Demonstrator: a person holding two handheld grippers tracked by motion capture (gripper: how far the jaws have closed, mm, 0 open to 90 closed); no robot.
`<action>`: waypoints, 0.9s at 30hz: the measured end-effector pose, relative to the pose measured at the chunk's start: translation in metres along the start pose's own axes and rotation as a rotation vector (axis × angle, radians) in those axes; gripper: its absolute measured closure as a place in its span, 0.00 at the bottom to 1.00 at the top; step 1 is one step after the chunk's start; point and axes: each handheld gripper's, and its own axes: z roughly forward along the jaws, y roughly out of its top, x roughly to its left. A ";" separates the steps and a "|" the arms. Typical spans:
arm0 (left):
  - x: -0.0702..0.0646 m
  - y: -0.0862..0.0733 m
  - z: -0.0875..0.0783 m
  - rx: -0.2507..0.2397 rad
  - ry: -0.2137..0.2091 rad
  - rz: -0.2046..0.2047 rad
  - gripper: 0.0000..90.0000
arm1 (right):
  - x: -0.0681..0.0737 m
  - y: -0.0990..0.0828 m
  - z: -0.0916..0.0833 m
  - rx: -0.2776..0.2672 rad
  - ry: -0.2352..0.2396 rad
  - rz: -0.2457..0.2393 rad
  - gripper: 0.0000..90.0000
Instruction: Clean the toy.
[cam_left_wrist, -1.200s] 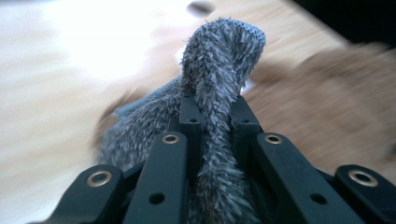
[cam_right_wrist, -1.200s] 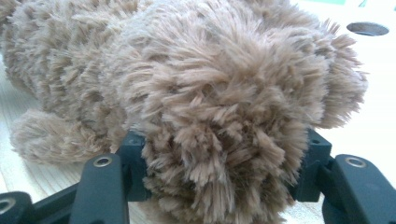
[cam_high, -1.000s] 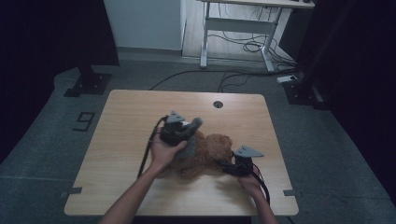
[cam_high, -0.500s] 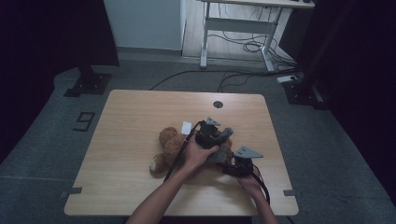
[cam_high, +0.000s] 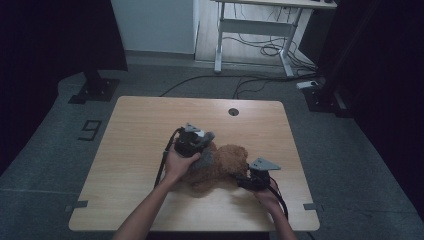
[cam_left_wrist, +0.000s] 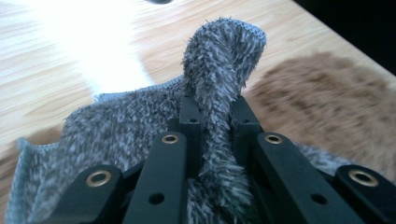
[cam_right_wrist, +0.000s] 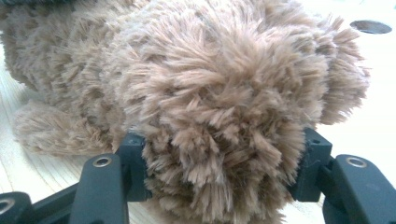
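Forearms reach in from the near edge of the pale wood-grain counter (cam_high: 135, 130). The right claw (cam_high: 243, 179), black with a grey three-cornered plate, is clenched around a rounded, shaggy part of the brown plush bear (cam_high: 222, 165); its jaws press into long tan fur on both sides. The bear lies on the counter between the two hands. The left claw (cam_high: 200, 145) pinches a fold of grey fuzzy cloth (cam_left_wrist: 219, 84), knit-edged and bristly, which stands up between the jaws and spreads over the bear's side. Farther off, a round cable hole (cam_high: 233, 111) sits near the counter's far edge. Beyond, cables (cam_high: 260, 50) trail across the floor under a white desk frame (cam_high: 255, 25).
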 end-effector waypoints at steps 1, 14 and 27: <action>0.007 -0.003 -0.003 0.003 0.000 -0.015 0.88 | 0.000 0.000 0.000 -0.001 0.001 0.000 0.43; 0.067 -0.061 -0.035 0.070 0.066 -0.111 0.87 | -0.001 0.000 0.000 0.000 0.002 0.016 0.43; 0.061 -0.056 -0.024 0.067 -0.009 -0.162 0.88 | 0.003 0.008 0.012 -0.017 -0.051 -0.012 0.45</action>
